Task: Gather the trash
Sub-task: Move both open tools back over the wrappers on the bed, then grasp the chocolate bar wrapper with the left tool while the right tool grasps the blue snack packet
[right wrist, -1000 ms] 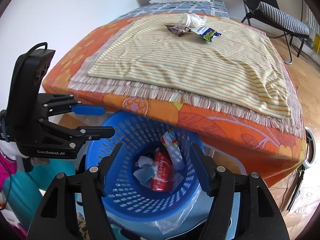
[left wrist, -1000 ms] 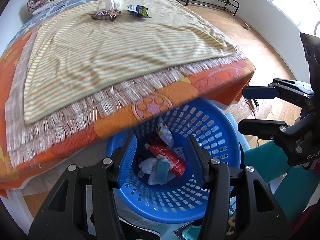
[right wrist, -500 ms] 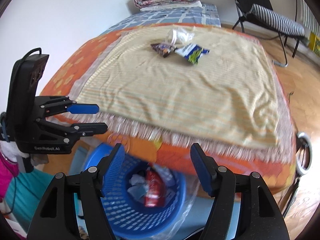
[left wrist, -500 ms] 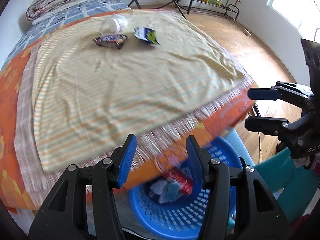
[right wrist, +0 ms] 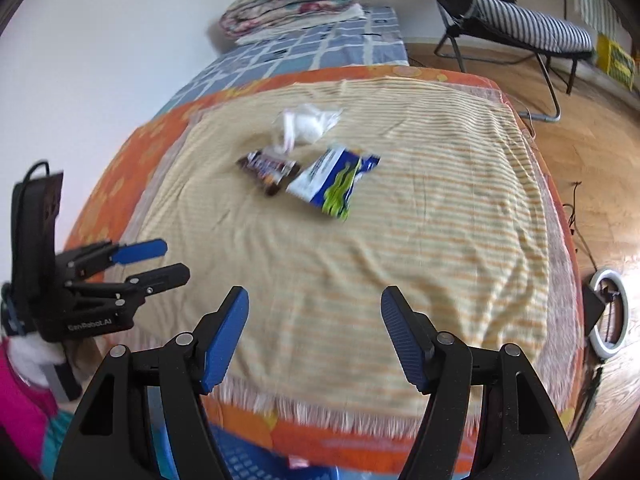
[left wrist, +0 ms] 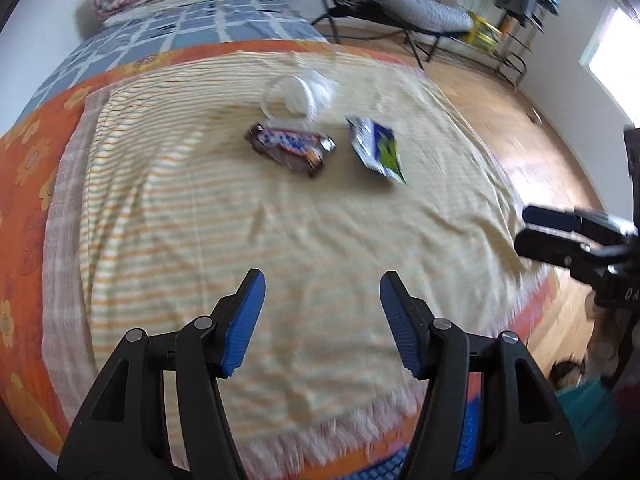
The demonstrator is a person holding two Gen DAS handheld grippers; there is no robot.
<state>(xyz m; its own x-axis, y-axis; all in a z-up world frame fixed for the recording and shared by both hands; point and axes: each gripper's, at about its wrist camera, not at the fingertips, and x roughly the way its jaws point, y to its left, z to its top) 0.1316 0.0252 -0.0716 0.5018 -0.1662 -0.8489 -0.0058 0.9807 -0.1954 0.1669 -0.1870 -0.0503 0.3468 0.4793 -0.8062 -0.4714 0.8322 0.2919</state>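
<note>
Striped yellow cloth [left wrist: 304, 240] covers the bed. Near its far end lie a brown candy wrapper [left wrist: 290, 148], a blue-and-green snack packet [left wrist: 378, 150] just right of it, and a crumpled white plastic piece [left wrist: 298, 96] behind. Over the cloth's near fringe, the left gripper [left wrist: 320, 312] and right gripper [right wrist: 314, 328] hover, jaws spread, holding nothing.

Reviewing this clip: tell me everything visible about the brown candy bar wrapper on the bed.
The brown candy bar wrapper is a glossy, crinkled foil-like packet, dark brown with a white-and-blue logo band and crimped ends. It lies flat on the striped yellow blanket, long axis roughly crosswise in the left wrist view. The white plastic piece lies just behind it, seemingly touching its far edge; the blue-and-green snack packet lies beside it, apart in that view. Motion blur hides the lettering. Neither gripper touches it.
</note>
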